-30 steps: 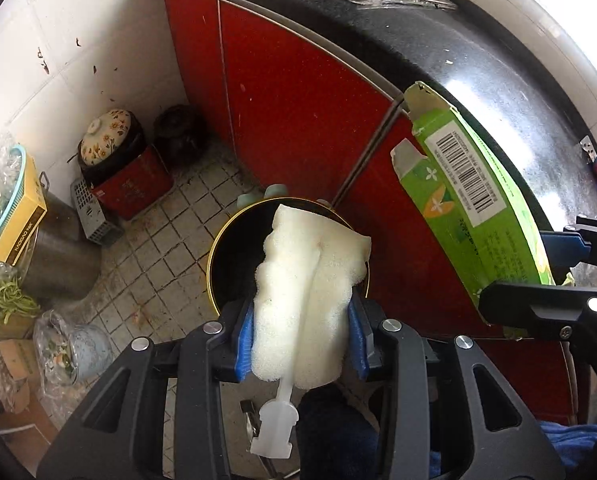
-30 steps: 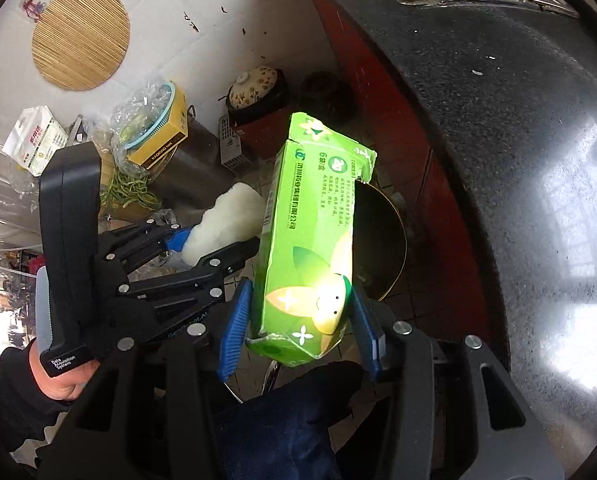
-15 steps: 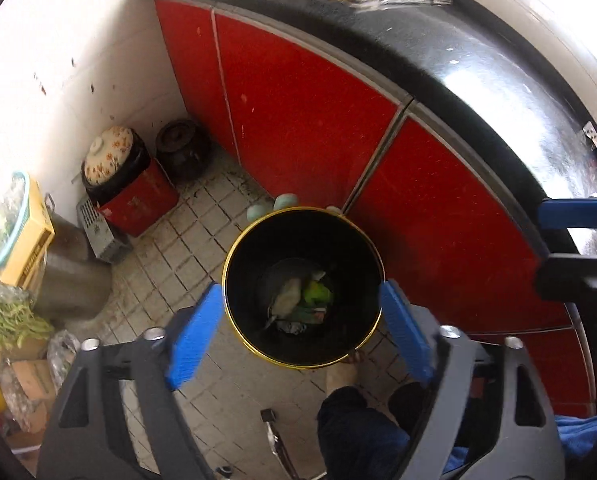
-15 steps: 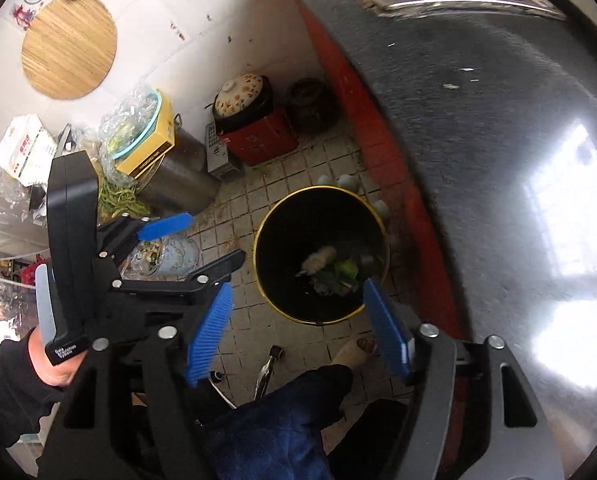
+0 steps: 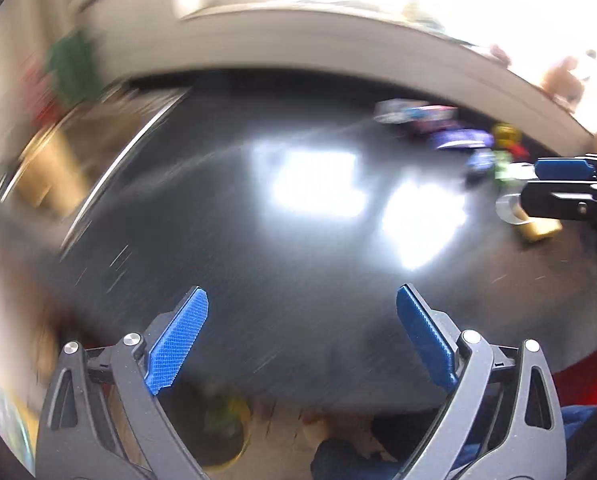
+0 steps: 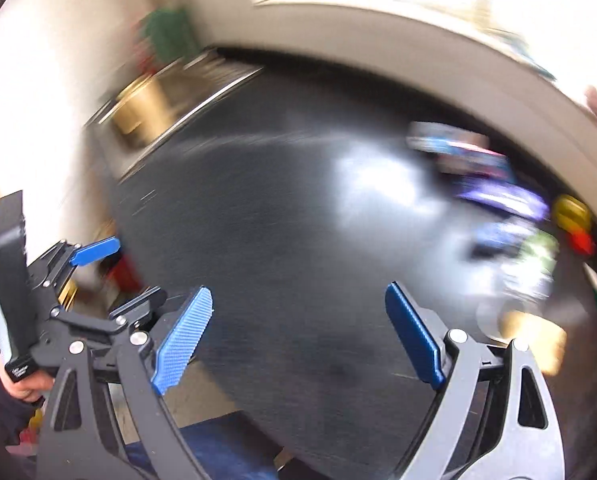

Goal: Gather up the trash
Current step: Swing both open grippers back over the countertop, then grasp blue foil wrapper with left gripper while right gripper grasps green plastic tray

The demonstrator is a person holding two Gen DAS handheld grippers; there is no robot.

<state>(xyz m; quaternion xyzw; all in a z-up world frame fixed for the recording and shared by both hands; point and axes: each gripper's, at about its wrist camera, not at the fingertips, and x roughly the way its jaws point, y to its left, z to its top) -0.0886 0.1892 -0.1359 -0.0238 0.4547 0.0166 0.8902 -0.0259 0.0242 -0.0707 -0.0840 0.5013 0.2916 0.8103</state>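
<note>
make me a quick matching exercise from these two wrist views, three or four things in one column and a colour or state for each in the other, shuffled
Things:
1. left gripper
2. countertop
3. bin rim
4. cabinet front

Colours or states:
A. red
B. yellow
C. jaws open, nothing between them
D. black with a bright glare

Pairs: 1-C, 2-D, 3-B, 4-A

Heavy motion blur, window glare on dark countertop (image 5: 218, 240) (fisheye-bent edges)
</note>
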